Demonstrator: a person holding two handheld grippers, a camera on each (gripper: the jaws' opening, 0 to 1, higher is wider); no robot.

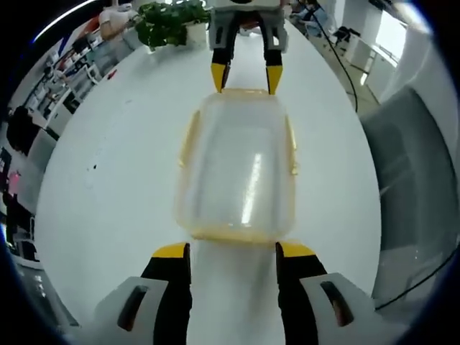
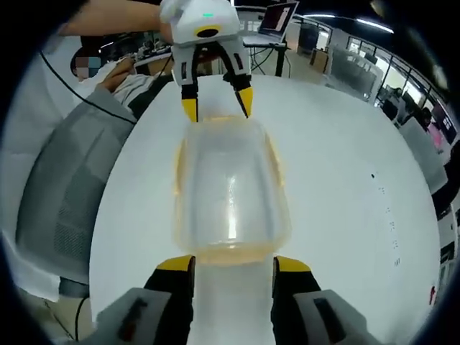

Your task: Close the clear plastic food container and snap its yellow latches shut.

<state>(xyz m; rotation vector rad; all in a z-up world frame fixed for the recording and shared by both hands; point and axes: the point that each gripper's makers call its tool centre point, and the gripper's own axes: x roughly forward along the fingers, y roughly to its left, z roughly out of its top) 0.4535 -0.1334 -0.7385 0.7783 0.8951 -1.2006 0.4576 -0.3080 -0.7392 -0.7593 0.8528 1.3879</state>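
Clear plastic container (image 1: 237,169) — rounded, yellow-edged, lidded — glossy white table (image 1: 108,172)

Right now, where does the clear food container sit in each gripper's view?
Left gripper view: clear container at centre, between the left gripper below and the right gripper above.
Right gripper view: centre again, right gripper below, left gripper above.
Shared landmark: the white table.
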